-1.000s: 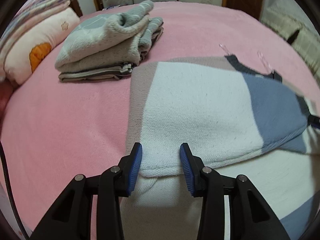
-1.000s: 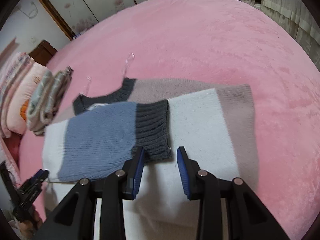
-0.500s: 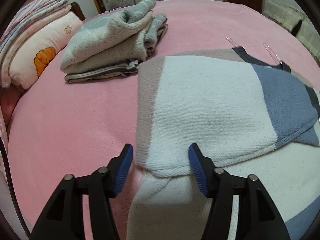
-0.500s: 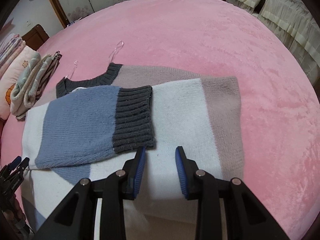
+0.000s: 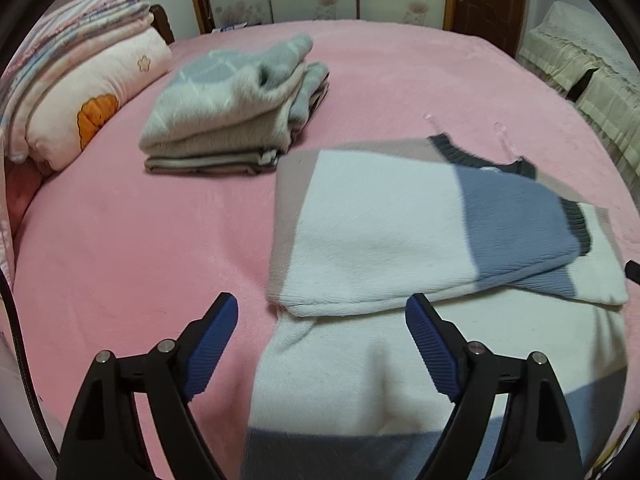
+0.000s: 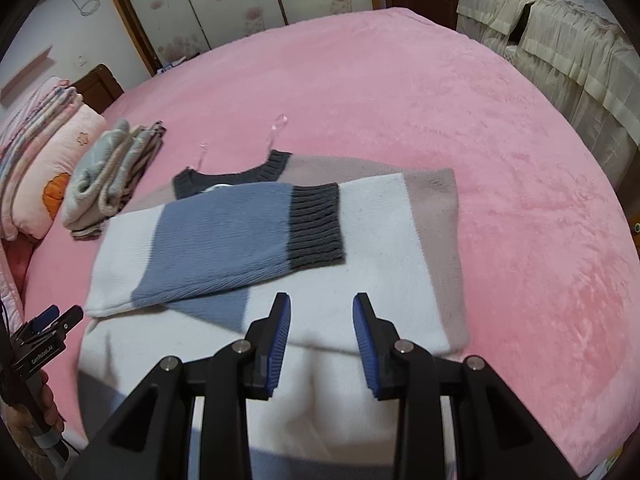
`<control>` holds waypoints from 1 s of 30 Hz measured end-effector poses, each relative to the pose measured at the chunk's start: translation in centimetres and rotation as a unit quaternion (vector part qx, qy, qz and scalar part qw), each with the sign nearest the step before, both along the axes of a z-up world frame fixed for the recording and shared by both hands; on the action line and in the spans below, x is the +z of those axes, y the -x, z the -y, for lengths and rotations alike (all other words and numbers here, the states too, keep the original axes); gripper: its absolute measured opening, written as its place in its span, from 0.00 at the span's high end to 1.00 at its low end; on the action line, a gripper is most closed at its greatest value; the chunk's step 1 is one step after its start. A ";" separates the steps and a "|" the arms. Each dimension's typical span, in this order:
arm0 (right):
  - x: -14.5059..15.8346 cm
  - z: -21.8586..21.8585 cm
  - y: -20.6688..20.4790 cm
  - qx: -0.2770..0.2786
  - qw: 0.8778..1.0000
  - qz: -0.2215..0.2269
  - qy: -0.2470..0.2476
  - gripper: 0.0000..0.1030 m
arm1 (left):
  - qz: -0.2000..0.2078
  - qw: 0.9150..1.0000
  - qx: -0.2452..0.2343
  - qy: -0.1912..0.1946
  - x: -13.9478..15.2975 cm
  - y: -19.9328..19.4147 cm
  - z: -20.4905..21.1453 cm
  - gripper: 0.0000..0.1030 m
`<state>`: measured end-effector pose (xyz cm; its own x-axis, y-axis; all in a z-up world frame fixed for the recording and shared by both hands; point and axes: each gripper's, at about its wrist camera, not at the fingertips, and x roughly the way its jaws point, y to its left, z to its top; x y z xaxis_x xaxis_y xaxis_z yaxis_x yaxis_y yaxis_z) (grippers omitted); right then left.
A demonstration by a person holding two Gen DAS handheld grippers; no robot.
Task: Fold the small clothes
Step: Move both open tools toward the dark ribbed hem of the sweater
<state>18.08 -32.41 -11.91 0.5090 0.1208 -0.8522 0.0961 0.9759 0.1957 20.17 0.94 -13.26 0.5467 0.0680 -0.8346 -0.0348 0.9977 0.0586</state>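
Colour-block sweater (image 6: 376, 240) spread on pink bed (image 6: 440, 100), sleeves folded across. Left gripper (image 5: 322, 334) spread wide, empty, above the near hem. Right gripper (image 6: 320, 328) narrowly parted, gripping nothing. "GenRoboAI" lettered on left gripper body.

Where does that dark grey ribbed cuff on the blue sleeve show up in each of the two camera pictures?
Left wrist view: the ribbed cuff sits at the far right, seen edge-on at the end of the blue sleeve.
Right wrist view: the ribbed cuff lies near the middle, just above the right gripper, flat on the white sweater panel.
Shared landmark: the stack of folded grey clothes beyond the sweater.
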 end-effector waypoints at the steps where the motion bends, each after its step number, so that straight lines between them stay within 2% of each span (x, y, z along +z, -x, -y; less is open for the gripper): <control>1: 0.4 -0.2 0.3 0.002 1.000 0.004 -0.001 0.69 | 0.006 1.000 -0.004 0.001 0.8 0.4 0.4 0.17; 20: 9.6 -1.5 8.5 0.011 0.994 0.106 -0.010 0.68 | 0.089 0.994 -0.049 0.046 11.7 7.9 4.4 0.15; 23: 11.1 -1.7 10.3 0.006 0.992 0.129 -0.011 0.68 | 0.099 0.992 -0.051 0.053 12.8 9.5 4.4 0.11; 26: 12.0 -2.2 12.1 0.008 0.989 0.151 -0.007 0.68 | 0.110 0.991 -0.054 0.053 13.7 11.3 4.4 0.11; 30: 12.0 -3.1 14.6 0.023 0.986 0.164 -0.003 0.68 | 0.123 0.990 -0.056 0.048 14.3 13.8 4.0 0.11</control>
<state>3.51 -29.36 0.08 0.7508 0.1542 -0.6423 -0.0176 0.9767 0.2140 6.39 -3.10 1.09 0.7337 -0.0778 -0.6750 0.0746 0.9966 -0.0338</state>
